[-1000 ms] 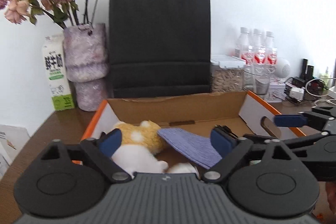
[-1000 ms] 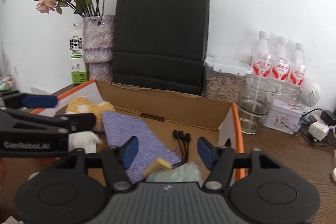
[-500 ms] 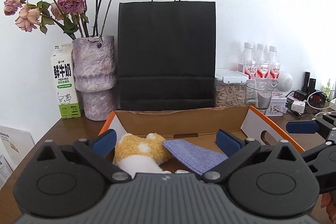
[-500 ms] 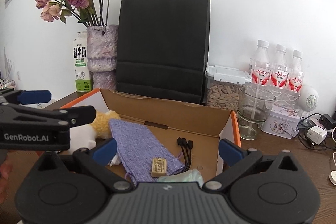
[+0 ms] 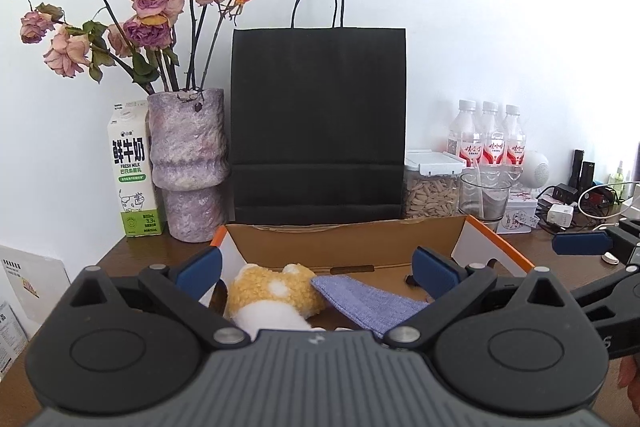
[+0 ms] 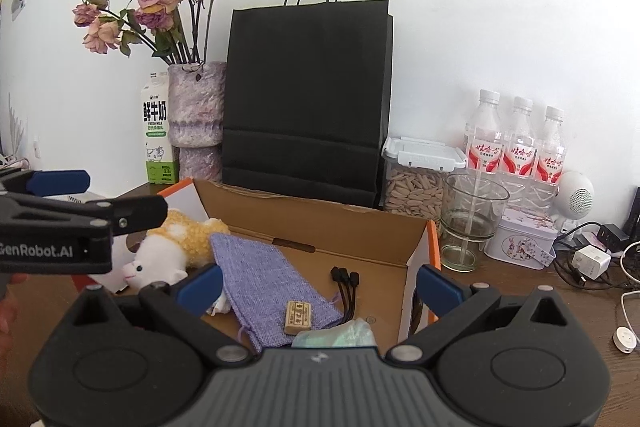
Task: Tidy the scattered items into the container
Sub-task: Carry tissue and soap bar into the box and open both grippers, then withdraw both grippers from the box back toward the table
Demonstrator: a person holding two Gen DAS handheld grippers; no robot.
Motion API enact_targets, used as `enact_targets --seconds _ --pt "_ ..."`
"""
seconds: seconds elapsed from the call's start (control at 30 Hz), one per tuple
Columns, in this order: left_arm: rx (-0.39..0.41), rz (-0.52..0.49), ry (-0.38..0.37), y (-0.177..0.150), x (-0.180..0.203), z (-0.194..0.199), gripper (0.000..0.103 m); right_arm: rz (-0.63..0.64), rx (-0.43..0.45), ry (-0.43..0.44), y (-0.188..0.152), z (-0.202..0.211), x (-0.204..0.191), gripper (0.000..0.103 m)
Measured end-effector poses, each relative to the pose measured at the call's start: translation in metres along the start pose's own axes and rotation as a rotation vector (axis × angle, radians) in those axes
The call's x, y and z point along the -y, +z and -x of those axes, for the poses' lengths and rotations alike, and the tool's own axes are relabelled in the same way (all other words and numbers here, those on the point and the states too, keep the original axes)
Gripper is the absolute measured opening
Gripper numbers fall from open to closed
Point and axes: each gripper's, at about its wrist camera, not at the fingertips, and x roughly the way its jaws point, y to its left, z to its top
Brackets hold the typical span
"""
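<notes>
Hand-held grippers (image 6: 318, 285) gape above box (image 6: 320, 227) holding plush (image 6: 176, 243), pouch (image 6: 272, 279).

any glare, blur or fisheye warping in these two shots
Left wrist view: sharp, the wall washed out bright at right, dark corner vignetting, the black paper bag nearly featureless. Right wrist view: sharp too, strong edge bending, dark corners, the cardboard box evenly lit.
</notes>
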Motion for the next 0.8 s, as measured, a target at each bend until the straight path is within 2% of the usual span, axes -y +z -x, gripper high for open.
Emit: enact_targets --seconds 0.5,0.8 --pt "-0.049 0.043 0.064 -0.019 -0.025 0.071 0.103 0.004 -0.032 -0.067 -0.036 0.076 0.008 0.103" --pt "-0.17 0.033 0.101 -0.062 -0.041 0.099 0.103 -0.016 -0.111 -0.096 -0.081 0.111 0.015 0.103"
